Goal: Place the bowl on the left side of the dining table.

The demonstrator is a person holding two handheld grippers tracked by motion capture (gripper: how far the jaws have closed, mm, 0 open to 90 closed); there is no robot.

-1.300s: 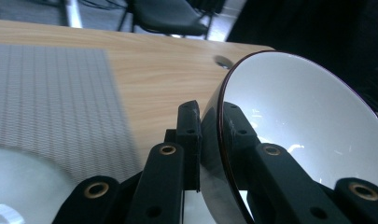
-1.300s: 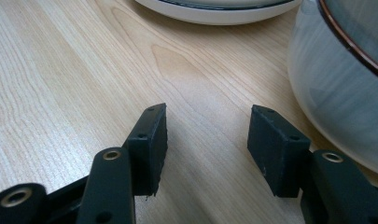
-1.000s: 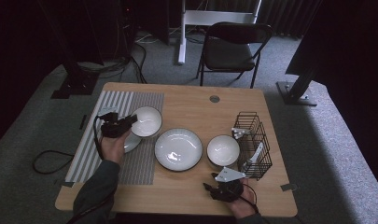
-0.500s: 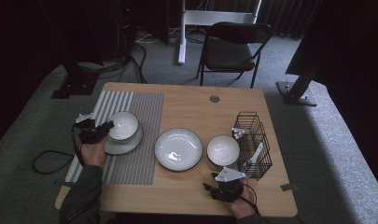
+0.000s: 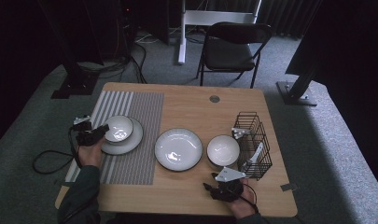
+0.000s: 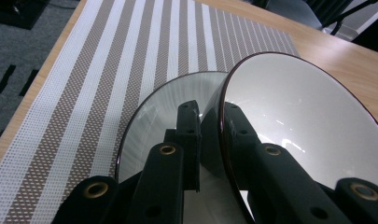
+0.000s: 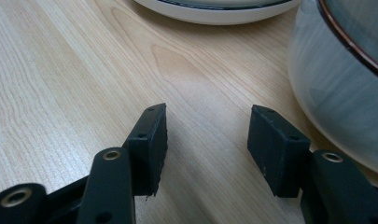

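I am seated at the six o'clock edge of a wooden table (image 5: 191, 107), with a gripper in each hand. My left gripper (image 5: 94, 134), out at nine o'clock, has its jaws clamped on the rim of a small white bowl (image 5: 118, 128): in the left gripper view one jaw sits inside the bowl (image 6: 308, 121) and the other outside its dark-edged wall. The bowl is tilted and sits over a shallow grey-white plate (image 5: 130, 140); I cannot tell whether its base touches the plate. That plate lies on a striped grey and white placemat (image 5: 140, 100) covering the table's nine to eleven o'clock area. My right gripper (image 5: 227, 190) rests near the six o'clock edge, its jaws spread apart with nothing between them, only bare wood showing in the gap in the right gripper view. A large white plate (image 5: 178, 149) sits at the table's centre, a second white bowl (image 5: 223, 150) just beside it toward three o'clock, and a black wire rack (image 5: 253, 144) beyond that.
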